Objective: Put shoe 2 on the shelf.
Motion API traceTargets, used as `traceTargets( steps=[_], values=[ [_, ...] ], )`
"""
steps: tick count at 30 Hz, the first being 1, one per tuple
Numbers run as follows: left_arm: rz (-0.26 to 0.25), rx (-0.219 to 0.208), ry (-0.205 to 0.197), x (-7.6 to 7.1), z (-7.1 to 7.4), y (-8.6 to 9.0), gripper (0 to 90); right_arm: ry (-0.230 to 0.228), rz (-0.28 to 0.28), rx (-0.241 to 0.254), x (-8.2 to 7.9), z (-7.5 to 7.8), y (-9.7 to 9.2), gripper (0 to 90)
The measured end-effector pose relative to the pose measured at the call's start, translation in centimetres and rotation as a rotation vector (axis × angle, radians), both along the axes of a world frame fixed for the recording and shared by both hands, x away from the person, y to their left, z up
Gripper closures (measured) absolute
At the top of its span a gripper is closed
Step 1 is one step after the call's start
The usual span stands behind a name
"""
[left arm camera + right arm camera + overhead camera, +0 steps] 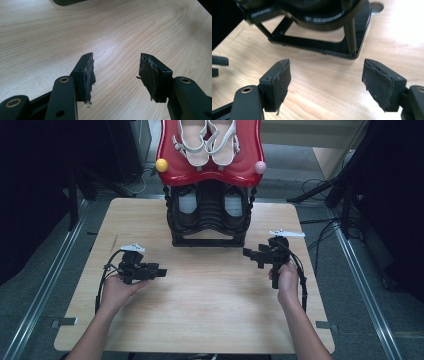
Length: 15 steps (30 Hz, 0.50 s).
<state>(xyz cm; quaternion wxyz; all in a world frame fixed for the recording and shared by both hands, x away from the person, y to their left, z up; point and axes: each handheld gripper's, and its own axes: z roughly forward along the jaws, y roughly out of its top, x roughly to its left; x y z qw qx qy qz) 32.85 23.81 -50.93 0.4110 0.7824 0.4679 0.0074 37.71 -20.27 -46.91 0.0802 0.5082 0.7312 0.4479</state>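
A two-tier shoe rack point(210, 215) is seen at the upper centre of the high view, standing at the far edge of the table: a pair of white sandals point(207, 142) lies on the red top shelf point(250, 170), and dark shoes point(187, 207) are tucked into the black lower tier. In the right gripper view the rack's black base frame point(317, 45) is met across the upper part of the frame, resting flat on the wood. Neither tool holds anything. The right gripper point(248, 253) is held near the rack's lower right corner, pointing toward it, and its jaws are seen spread wide over bare wood in its own view. The left gripper point(161, 272) is kept left of centre in the high view, well apart from the rack, its jaws likewise spread and empty. The step in hand is judged to be an approach, with nothing yet grasped; the next move would call for one gripper to be brought up to a shoe on the rack and closed on it, and the lower shoes would need reaching in under the red shelf. The table point(200, 310) is of pale wood grain with rounded corners. Around it grey floor, metal rails, trailing cables and dark stands are seen.
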Motion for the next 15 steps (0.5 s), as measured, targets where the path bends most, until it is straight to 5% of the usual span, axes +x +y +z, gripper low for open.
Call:
traceTargets(
  steps=[6, 15],
  values=[
    [-0.011, -0.006, 0.009, 0.1, 0.1, -0.2, 45.5, 0.022, 0.040, -0.009, -0.7, -1.7, 0.5, 23.6],
    [-0.059, 0.004, 0.012, 0.1, -0.2, -0.8, 44.0, 0.008, 0.084, -0.035, -1.3, -1.9, 1.3, 23.5]
  ],
)
